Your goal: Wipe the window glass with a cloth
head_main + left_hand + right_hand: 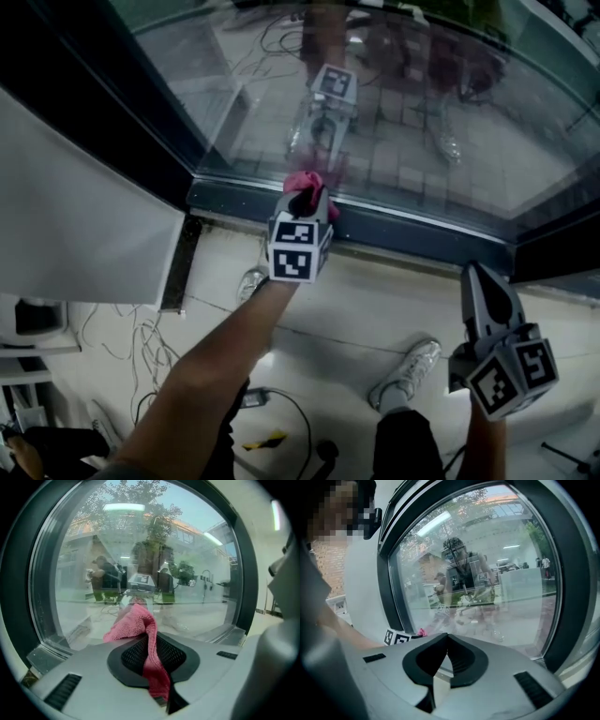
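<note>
In the head view my left gripper (306,199) is shut on a pink cloth (304,180), which is bunched at its tip. The cloth is held against the bottom of the window glass (422,103), just above the dark lower frame (412,230). In the left gripper view the cloth (133,623) hangs between the jaws of the left gripper (152,641) and its front fold meets the glass (140,555). My right gripper (480,274) hangs lower right, back from the window. Its jaws (447,638) are shut with nothing between them. The right gripper view shows the cloth (423,632) far left.
A white panel (75,216) leans at the left beside the dark window post. Cables (141,342) trail over the pale floor below it. The person's shoes (408,370) stand on the floor near the frame. The glass reflects the left gripper's marker cube (335,84).
</note>
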Tool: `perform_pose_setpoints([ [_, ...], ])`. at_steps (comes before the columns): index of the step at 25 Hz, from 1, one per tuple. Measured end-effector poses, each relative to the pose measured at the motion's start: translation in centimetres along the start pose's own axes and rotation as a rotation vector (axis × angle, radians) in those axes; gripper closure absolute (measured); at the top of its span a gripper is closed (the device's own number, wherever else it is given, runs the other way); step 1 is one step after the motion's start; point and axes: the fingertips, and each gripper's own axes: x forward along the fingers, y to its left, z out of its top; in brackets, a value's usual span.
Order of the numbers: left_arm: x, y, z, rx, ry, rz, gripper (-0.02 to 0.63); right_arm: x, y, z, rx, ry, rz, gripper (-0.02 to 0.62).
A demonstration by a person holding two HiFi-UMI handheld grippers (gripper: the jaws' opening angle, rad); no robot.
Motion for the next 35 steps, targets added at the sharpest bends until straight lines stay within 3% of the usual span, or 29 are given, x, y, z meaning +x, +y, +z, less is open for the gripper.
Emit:
perform_pose_setpoints([
  [23, 3.3, -20.8, 1.5, 0.064, 0.012, -0.246, 0.555, -8.1, -10.2, -0.8, 0.047, -0.051, -0.167, 0.588],
  [29, 3.5, -24.7, 2.1, 0.084, 0.017, -0.287, 0.555, -8.6, -10.6, -1.0, -0.052, -0.007, -0.251, 0.588],
  [35, 4.1, -28.9, 2.5, 0.087, 0.019, -0.322, 0.555, -7.8, -8.8, -2.2, -0.045, 0.024, -0.223, 0.588],
])
